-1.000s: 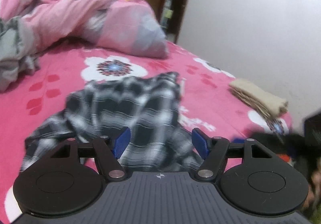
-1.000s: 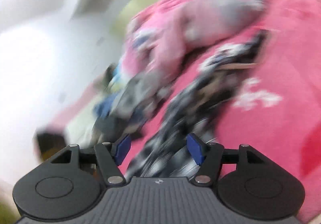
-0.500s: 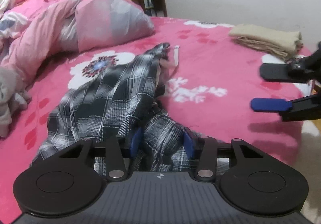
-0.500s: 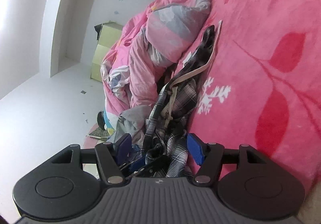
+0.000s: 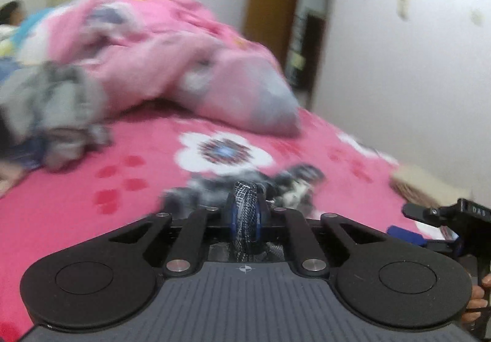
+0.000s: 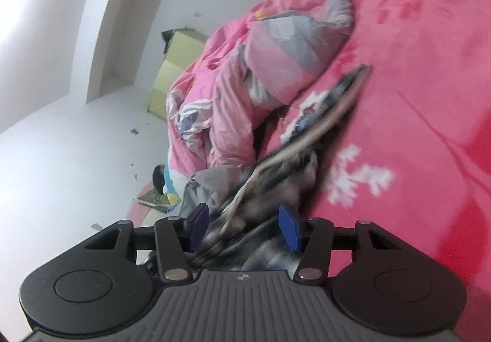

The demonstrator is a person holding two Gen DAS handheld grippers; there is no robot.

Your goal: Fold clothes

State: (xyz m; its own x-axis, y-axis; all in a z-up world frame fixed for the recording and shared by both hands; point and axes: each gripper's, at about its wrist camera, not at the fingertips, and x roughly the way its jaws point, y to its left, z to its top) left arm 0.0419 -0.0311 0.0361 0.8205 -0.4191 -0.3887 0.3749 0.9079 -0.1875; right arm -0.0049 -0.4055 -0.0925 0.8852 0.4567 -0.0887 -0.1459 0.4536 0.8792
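A black-and-white plaid garment (image 5: 294, 185) lies bunched on the pink flowered bed sheet (image 5: 92, 188). My left gripper (image 5: 245, 213) is closing, and its blue pads pinch a rolled fold of the plaid cloth. In the right wrist view the same garment (image 6: 276, 164) runs blurred away from me, with a beige band along its edge. My right gripper (image 6: 244, 228) is closing around its near end; a gap still shows between each pad and the cloth. That right gripper (image 5: 402, 221) also shows at the right edge of the left wrist view.
A crumpled pink quilt (image 5: 153, 50) fills the back of the bed, with a grey clothes heap (image 5: 52, 109) to its left. A folded beige garment (image 5: 420, 182) rests near the far right corner. Behind stand a white wall and a brown door (image 5: 270, 4).
The left gripper's jaws have shut on a fold of the plaid cloth and lifted it. The right gripper's jaws have narrowed around the garment's near end, and the garment has been pulled and bunched.
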